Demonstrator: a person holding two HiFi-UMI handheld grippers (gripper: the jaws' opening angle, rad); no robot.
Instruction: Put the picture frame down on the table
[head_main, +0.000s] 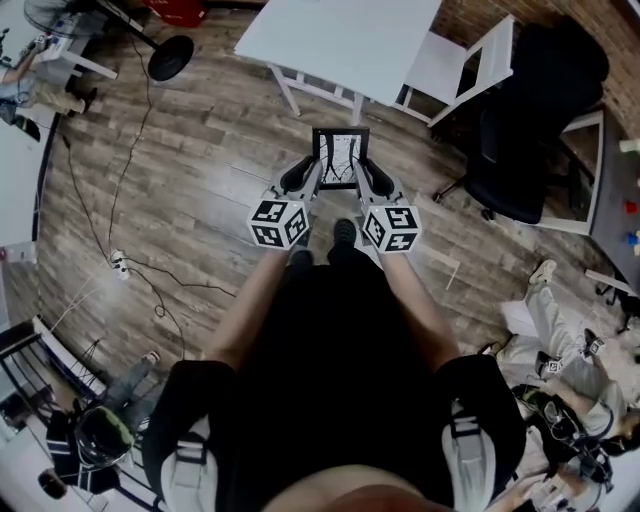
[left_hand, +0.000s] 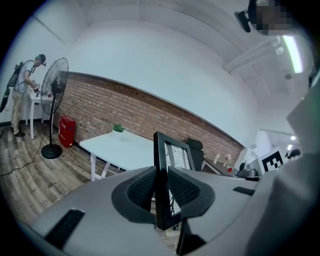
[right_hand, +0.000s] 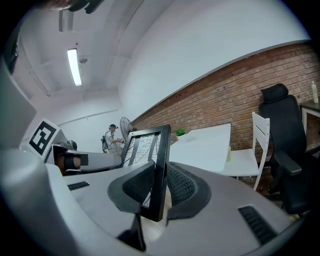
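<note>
A black picture frame (head_main: 340, 157) with a white printed sheet inside hangs upright in the air between my two grippers, over the wooden floor. My left gripper (head_main: 313, 176) is shut on the frame's left edge (left_hand: 161, 165). My right gripper (head_main: 363, 176) is shut on its right edge (right_hand: 159, 170). The white table (head_main: 340, 40) stands a short way ahead of the frame, its top bare apart from a small green plant (left_hand: 118, 128) at its far side. In the left gripper view the table (left_hand: 125, 150) lies beyond the frame.
A white chair (head_main: 460, 70) and a black office chair (head_main: 530, 130) stand right of the table. A standing fan (left_hand: 54, 100) and a red box (left_hand: 66, 132) are at the left by the brick wall. Cables (head_main: 120, 230) trail over the floor. A person (right_hand: 109, 139) stands farther off.
</note>
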